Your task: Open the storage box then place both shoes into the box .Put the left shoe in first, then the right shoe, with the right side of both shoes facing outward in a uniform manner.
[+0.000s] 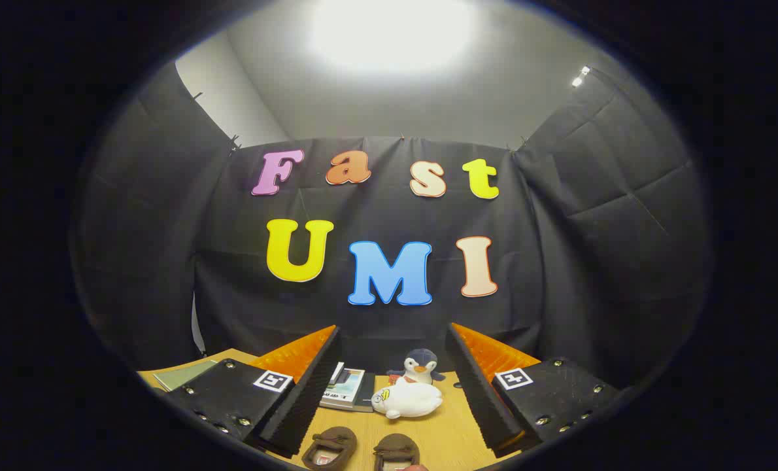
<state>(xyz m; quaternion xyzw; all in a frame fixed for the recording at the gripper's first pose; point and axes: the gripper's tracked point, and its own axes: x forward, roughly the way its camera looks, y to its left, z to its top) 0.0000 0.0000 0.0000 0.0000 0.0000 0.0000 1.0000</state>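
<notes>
1. Gripper (389, 405) is held level above the surface (454, 432), aimed at the booth's back wall. Jaws stand wide apart and hold nothing.
2. Both shoes (363, 450) sit side by side on the surface at 6 o'clock, low between the fingers and close in: left-hand shoe (329, 446), right-hand shoe (396, 450). Neither is touched. Cannot tell which is the left or right of the pair.
3. Beyond the shoes, toward 12 o'clock between the fingers: a white plush seal (407, 400), a penguin plush (420, 367) just behind it, and a stack of books (348, 388) at about 11 o'clock.
4. I cannot place the storage box from this angle.
5. Judgement: task appears at its start. Nothing looks done yet; opening the box, left shoe in, then right shoe in, all remain.
</notes>
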